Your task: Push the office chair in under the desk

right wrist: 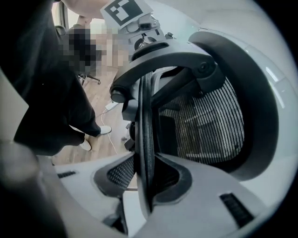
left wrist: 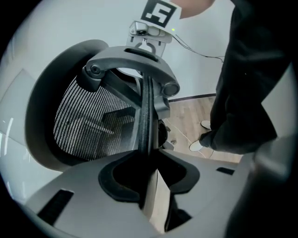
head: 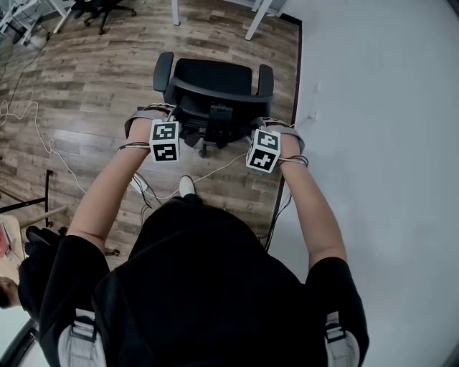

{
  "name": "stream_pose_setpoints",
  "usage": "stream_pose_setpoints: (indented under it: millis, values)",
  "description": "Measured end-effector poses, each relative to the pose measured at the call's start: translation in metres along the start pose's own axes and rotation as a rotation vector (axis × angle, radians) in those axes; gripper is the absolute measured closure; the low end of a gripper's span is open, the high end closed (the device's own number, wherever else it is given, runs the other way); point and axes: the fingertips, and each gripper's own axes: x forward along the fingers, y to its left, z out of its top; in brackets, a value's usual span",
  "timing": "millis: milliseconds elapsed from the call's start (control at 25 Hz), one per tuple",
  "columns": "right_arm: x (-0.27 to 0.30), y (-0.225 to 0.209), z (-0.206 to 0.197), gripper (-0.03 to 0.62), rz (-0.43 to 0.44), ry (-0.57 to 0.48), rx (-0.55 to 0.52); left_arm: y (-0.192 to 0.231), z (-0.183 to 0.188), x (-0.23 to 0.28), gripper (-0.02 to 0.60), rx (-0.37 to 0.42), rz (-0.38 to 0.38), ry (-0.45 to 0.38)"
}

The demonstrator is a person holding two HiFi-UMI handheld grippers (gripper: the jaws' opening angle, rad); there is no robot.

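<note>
The black office chair [head: 211,77] stands on the wood floor in front of me, with its mesh backrest [left wrist: 88,121] toward me. My left gripper [head: 159,115] is at the backrest's left edge and my right gripper [head: 271,123] at its right edge. In the left gripper view the thin black backrest rim [left wrist: 145,116] runs between the jaws of the left gripper [left wrist: 149,160], which are closed on it. The right gripper view shows the rim [right wrist: 146,125] clamped the same way in the right gripper [right wrist: 146,173]. White desk legs [head: 257,18] stand beyond the chair.
A white wall [head: 373,107] runs along the right side. Cables [head: 43,136] trail over the floor at left and under the chair. Another black chair [head: 104,8] is at the far left. My shoe [head: 186,185] is just behind the chair base.
</note>
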Motion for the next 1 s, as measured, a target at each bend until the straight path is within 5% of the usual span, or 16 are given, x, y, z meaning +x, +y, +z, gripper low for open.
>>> stream_pose_setpoints:
  millis: [1000]
  values:
    - [0.033, -0.051, 0.007, 0.48, -0.12, 0.025, 0.093, 0.057, -0.026, 0.031, 0.465, 0.036, -0.006, -0.029]
